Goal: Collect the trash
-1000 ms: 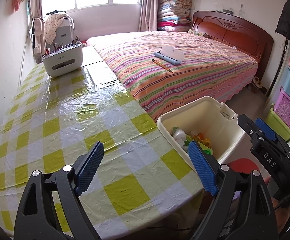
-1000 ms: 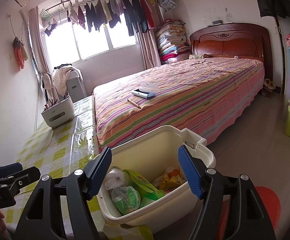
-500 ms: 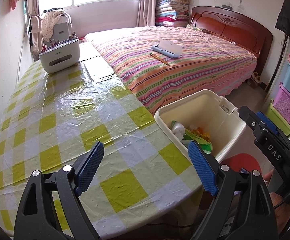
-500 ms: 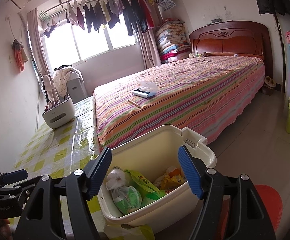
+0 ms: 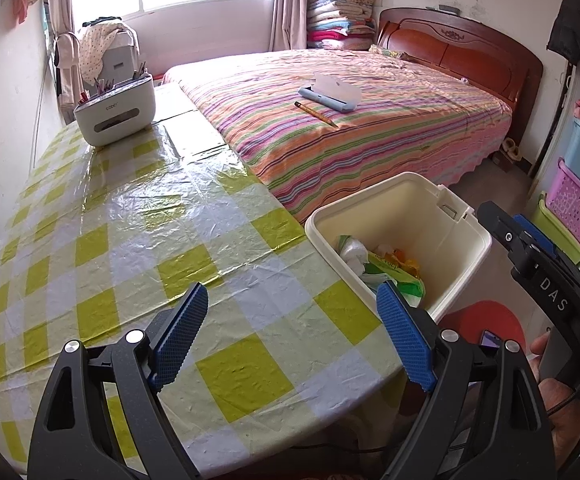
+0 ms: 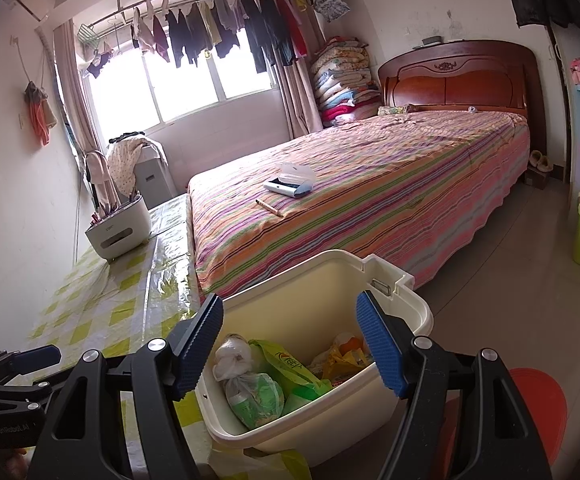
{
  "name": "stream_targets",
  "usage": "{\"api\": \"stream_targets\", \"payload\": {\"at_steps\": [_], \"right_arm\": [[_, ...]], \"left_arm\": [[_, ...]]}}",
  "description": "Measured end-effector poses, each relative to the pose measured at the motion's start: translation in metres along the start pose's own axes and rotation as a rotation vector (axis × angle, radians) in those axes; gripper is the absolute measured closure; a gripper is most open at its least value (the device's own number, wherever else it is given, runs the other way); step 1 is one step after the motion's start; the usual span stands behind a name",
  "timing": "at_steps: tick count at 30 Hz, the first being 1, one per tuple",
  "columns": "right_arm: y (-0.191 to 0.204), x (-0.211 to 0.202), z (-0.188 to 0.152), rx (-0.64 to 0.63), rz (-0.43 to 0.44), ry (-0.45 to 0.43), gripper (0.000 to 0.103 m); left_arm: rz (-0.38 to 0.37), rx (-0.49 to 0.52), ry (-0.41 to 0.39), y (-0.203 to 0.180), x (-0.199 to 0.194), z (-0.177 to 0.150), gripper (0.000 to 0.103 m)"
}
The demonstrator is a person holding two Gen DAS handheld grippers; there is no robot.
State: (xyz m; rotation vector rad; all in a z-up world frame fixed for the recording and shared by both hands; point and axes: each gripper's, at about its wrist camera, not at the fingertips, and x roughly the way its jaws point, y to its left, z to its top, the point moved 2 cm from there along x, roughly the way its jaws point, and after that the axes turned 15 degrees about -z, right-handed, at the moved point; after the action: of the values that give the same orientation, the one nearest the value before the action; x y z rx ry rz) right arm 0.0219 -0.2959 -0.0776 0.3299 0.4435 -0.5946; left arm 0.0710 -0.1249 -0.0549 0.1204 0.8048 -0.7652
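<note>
trash (image 6: 273, 380) in bin below right gripper (image 6: 290, 344)

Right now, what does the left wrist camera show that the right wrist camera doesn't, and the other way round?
Only the left wrist view shows the broad near stretch of the checked tablecloth and the person's hand at the right edge.

Only the right wrist view shows the clothes on the rail above the window.

Both show the cream bin holding bagged trash, the striped bed, the white organizer, and each hand-held gripper, left and right, open and empty.
</note>
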Motion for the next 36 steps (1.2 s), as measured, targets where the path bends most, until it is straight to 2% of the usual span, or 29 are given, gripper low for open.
{"api": "stream_targets", "payload": {"at_steps": [36], "right_arm": [[-0.0014,0.0007,0.0002,0.002,0.004,-0.003,0.036]], "left_arm": [[-0.002,0.011,0.023,-0.0032,0.0057,-0.0045,0.018]]}}
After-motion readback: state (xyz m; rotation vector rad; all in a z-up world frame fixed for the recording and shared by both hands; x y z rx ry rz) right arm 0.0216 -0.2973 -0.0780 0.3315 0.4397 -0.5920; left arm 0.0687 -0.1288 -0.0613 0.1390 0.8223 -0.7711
